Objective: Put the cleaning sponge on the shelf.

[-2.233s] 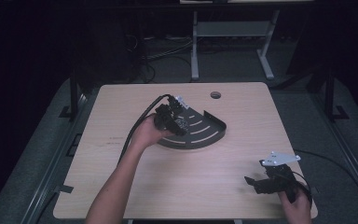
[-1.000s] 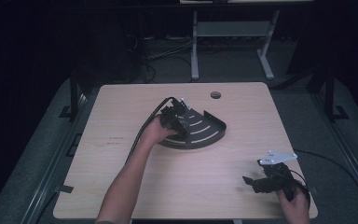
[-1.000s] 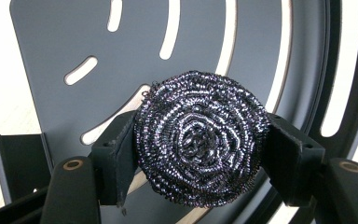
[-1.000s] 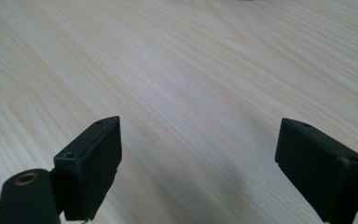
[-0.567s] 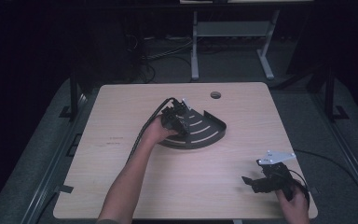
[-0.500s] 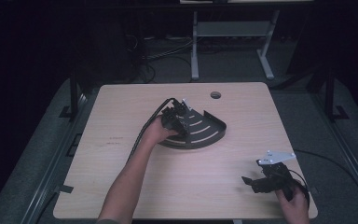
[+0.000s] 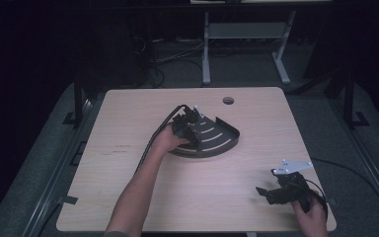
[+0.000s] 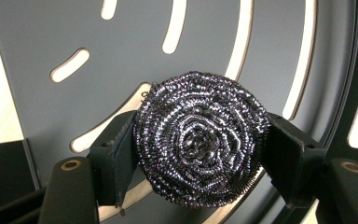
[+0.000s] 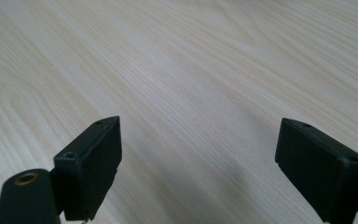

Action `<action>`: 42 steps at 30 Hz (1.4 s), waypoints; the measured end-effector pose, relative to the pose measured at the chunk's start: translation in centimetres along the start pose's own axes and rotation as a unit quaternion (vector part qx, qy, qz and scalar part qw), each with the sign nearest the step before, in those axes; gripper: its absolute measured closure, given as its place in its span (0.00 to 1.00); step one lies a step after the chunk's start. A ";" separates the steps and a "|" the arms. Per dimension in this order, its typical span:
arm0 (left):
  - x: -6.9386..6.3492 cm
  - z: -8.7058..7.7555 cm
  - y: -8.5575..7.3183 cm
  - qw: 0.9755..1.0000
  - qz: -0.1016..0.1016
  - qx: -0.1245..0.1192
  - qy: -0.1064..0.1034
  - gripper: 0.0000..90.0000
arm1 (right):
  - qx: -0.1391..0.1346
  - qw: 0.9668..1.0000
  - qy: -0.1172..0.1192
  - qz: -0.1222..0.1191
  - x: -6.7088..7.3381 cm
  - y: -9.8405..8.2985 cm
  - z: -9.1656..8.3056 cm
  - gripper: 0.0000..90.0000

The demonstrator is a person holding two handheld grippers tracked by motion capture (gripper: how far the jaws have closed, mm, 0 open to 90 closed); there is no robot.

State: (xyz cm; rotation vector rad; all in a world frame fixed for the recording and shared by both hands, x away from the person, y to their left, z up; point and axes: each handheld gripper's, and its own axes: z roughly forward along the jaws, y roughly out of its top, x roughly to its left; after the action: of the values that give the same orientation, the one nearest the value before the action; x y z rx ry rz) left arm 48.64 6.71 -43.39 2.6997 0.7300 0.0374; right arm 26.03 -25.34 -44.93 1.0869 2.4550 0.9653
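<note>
Left gripper (image 8: 200, 154) clamps a steel-wool scourer (image 8: 201, 143) over the slotted quarter-round tray (image 7: 222, 140), seemingly mid-scrub or mid-placement; next it must press down or release, while the right gripper (image 9: 200, 163) idles wide.

Steel wool scourer (image 8: 201, 140): round, coiled dark metallic strands, glinting, intact in shape. It sits over the dark grey fan-shaped tray (image 7: 217, 138), pressed on two opposite sides by the jaws of the left gripper (image 8: 200, 154). The tray is a quarter-round slotted plate with a raised curved rim, lying flat at the middle of the wooden table (image 7: 128, 128), pale wood showing through its slots.
</note>
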 end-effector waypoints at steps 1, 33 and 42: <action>0.0 0.0 0.0 1.000 0.000 -0.001 -0.001 0.35 | 0.001 1.000 0.000 0.000 0.0 0.0 0.0 0.16; -1.3 -3.8 -0.9 0.999 0.009 -0.031 0.018 0.21 | 0.006 1.000 -0.002 0.004 -0.1 0.3 0.4 0.16; -1.8 -4.9 -2.0 0.999 0.011 -0.044 0.018 0.21 | 0.011 1.000 -0.005 -0.003 0.1 0.5 0.8 0.16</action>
State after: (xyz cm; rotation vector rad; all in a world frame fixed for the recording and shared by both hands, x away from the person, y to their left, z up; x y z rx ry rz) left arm 45.55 9.03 -39.36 2.6299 0.6916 0.1200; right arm 26.66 -24.68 -45.11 1.0885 2.4657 0.9301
